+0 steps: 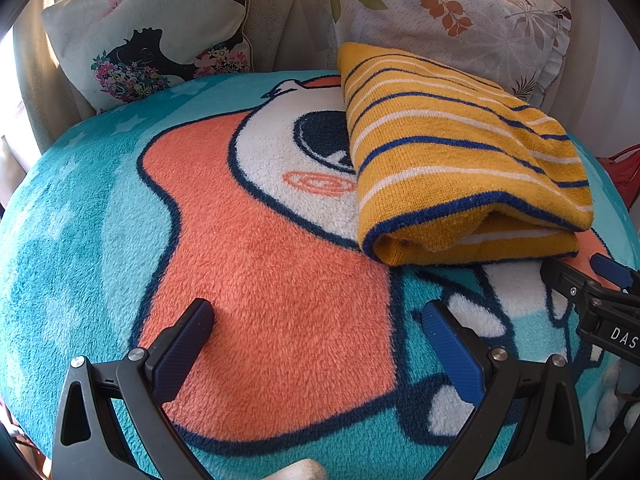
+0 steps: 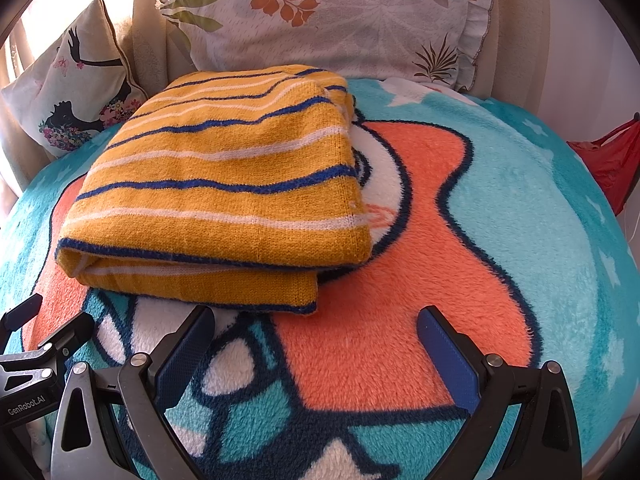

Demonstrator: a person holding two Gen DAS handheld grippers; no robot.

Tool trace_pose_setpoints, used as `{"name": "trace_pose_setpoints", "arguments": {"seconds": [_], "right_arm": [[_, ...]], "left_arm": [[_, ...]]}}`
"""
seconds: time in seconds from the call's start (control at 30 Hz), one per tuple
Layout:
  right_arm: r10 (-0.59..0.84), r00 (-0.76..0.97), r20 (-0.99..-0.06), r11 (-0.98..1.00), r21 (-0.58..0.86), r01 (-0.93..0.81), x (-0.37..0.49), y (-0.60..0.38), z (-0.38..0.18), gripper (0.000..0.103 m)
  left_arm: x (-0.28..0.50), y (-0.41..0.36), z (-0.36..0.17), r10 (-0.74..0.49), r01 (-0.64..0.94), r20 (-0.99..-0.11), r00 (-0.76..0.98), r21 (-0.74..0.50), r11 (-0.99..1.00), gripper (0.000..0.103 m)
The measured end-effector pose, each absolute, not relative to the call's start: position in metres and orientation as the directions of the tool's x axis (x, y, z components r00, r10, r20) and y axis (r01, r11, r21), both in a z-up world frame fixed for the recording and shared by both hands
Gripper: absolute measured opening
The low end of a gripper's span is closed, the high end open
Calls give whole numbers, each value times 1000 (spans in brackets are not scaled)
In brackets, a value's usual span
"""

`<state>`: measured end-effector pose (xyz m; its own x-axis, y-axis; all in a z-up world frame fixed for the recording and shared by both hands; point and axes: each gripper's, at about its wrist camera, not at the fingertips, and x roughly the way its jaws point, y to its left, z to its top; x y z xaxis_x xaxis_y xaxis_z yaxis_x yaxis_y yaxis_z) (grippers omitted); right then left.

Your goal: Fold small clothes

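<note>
The yellow striped sweater (image 2: 216,184) lies folded on the fluffy blanket (image 2: 400,300), at 11 o'clock from the right gripper (image 2: 316,344). The left gripper (image 1: 320,336) and the right one are both spread wide, holding nothing.

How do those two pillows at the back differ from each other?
The left pillow bears a black silhouette with small bright flowers; the right pillow has scattered orange, green and brown leaves. The right pillow has a ruffled edge; the left one's edge is plain. The folded striped garment lies just in front of the right pillow, not the left. Both are pale and lean upright behind the blanket.
</note>
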<state>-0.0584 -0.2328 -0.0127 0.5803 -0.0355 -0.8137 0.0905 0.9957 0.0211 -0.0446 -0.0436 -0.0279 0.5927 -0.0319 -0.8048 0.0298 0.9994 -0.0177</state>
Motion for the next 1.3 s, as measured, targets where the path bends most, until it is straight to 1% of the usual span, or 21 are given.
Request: {"name": "trace_pose_setpoints", "arguments": {"seconds": [1.3], "right_arm": [[-32, 583, -812, 995, 30, 95, -58, -236, -12, 103]], "left_arm": [[-45, -44, -28, -31, 29, -805, 593, -17, 999, 103]]}}
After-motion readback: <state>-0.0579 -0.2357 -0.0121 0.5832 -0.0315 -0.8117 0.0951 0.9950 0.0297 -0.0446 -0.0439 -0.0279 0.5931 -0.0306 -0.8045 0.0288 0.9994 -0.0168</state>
